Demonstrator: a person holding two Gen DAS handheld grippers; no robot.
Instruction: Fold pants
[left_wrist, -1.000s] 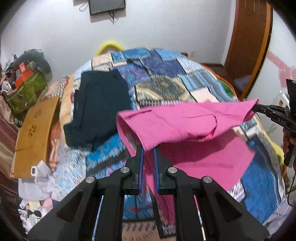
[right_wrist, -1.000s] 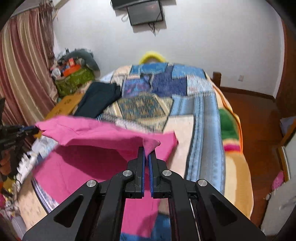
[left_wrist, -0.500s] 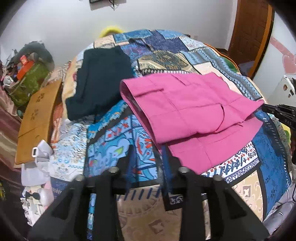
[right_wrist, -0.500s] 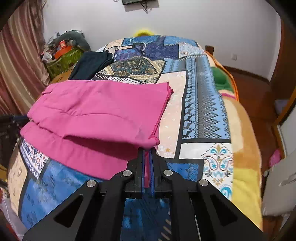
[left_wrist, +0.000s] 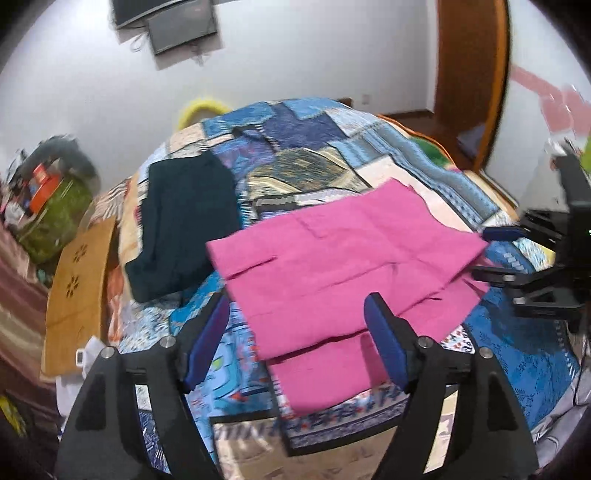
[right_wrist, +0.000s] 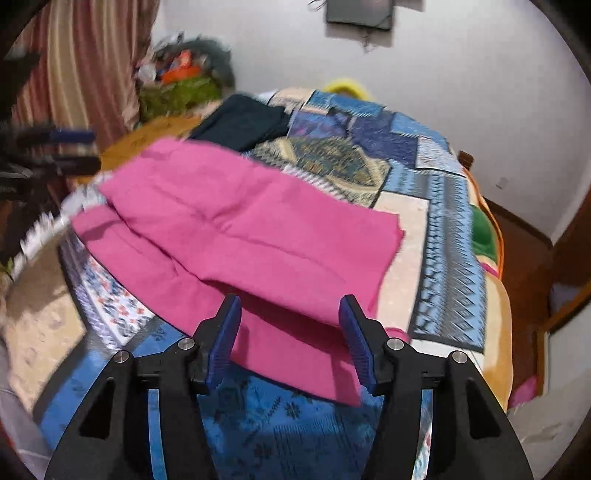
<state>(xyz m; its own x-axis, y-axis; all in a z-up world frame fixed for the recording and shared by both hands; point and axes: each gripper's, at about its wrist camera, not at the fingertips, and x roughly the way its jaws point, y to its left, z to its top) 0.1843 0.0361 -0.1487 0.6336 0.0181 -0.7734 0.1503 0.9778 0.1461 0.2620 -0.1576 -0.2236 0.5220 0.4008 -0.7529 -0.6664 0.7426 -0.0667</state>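
Nearest the left wrist camera, the left claw (left_wrist: 297, 325) stands wide apart, its blue-padded fingers (left_wrist: 384, 345) holding nothing, raised above the near hem of the pink pants (left_wrist: 343, 273). The right wrist camera shows the same of the right claw (right_wrist: 290, 325): spread wide, ribbed blue pads bare, poised over the pants' (right_wrist: 240, 236) near edge.

Only the left view takes in the right claw from outside (left_wrist: 498, 254), parted at the pants' right corner, and a wooden door (left_wrist: 469, 74) beyond. Only the right view shows the striped curtain (right_wrist: 88, 74) and the blurred left claw (right_wrist: 66, 151) at the far left.

The pants lie folded on the bed (left_wrist: 517, 350), on its near half. The upper layer sits set back from the lower, so a strip of the lower layer shows along the near edge. The cloth is a matte, plain pink weave, fairly flat, with soft creases and a stitched pocket line in the left view.

The bed wears a patchwork quilt (right_wrist: 436, 206) of blue, cream and tan geometric blocks. Farther back lies a dark folded garment (left_wrist: 184, 221), just beside the pants' far left corner. A tan wooden board (left_wrist: 77, 291) leans beside the bed, a green bag (left_wrist: 55, 214) behind it, and a dark screen (left_wrist: 173, 18) hangs on the white wall.
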